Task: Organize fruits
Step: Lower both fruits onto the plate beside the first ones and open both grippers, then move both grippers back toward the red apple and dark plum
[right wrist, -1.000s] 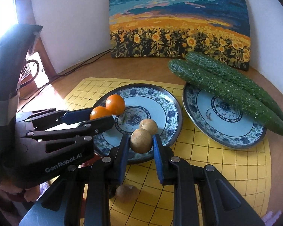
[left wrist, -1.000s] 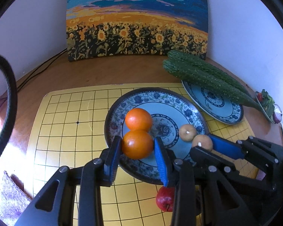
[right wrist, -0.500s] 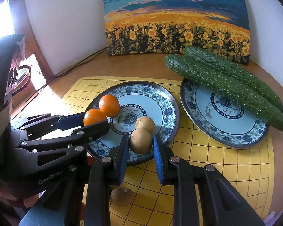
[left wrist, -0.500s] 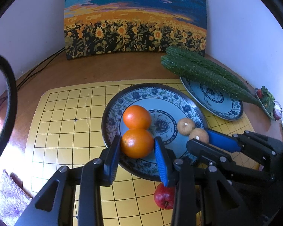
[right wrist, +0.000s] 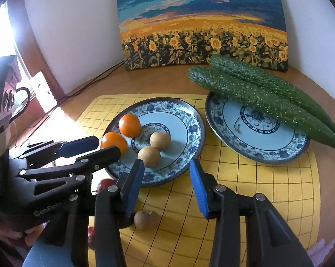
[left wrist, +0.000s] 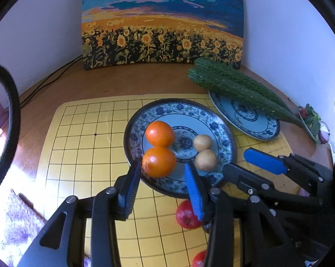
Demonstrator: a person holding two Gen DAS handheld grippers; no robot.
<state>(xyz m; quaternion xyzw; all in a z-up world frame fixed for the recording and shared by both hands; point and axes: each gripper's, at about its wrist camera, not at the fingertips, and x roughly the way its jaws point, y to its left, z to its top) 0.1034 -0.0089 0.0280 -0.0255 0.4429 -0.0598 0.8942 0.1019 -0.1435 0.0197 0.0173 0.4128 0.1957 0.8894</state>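
Observation:
A blue patterned plate [left wrist: 223, 131] [right wrist: 189, 120] on the yellow grid mat holds two oranges and two small brown fruits. My left gripper [left wrist: 164, 174] is open, its pads spread around the near orange [left wrist: 159, 161] [right wrist: 114, 142] without squeezing it. The far orange [left wrist: 159, 133] [right wrist: 129, 125] lies behind it. My right gripper [right wrist: 166, 174] [left wrist: 240, 163] is open and empty, just in front of the near brown fruit [right wrist: 149, 156] [left wrist: 205, 159], which rests on the plate beside the other brown fruit [right wrist: 160, 140] [left wrist: 202, 142].
A second patterned plate [right wrist: 245, 149] [left wrist: 263, 129] at the right carries two long cucumbers [right wrist: 256, 93] [left wrist: 234, 86]. A loose brown fruit [right wrist: 145, 219] and red fruits [left wrist: 187, 214] [right wrist: 105, 184] lie on the mat [left wrist: 78, 155] near the grippers. A sunflower painting [left wrist: 163, 24] leans on the back wall.
Both grippers have opened: the left let go of the near orange and the right let go of the brown fruit, which now rests on the plate. Both have drawn back slightly.

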